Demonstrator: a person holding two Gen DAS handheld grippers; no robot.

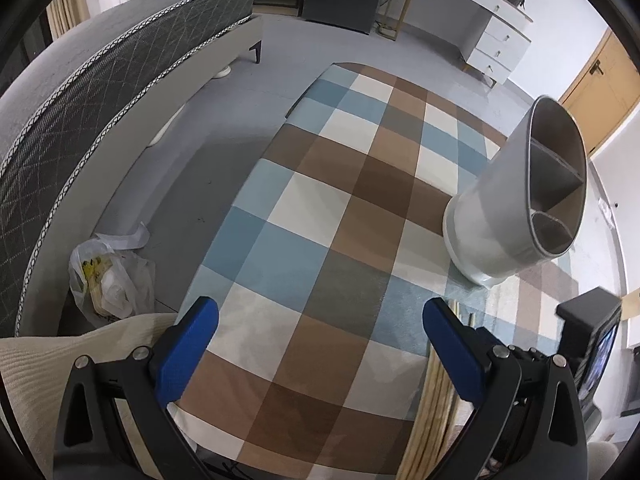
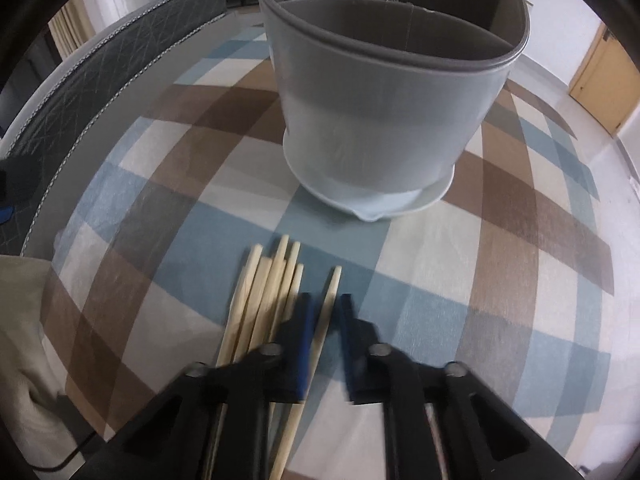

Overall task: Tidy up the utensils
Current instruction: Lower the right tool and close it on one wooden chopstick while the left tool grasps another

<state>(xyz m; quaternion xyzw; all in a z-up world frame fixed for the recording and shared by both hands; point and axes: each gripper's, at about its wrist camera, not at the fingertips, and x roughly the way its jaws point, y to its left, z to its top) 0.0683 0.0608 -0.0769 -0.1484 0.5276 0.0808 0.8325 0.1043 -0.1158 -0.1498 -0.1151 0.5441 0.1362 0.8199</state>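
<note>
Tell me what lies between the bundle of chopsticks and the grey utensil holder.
Nothing: in the right wrist view only bare checked tablecloth separates the chopstick bundle from the utensil holder.

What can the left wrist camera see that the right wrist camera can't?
Only the left wrist view shows the plastic bag on the floor, the white drawers, and the left tongs standing wide open. Only the right wrist view shows the right tongs with a single chopstick between them, beside the loose chopstick pile. Both show the grey utensil holder on the checked tablecloth.
</note>
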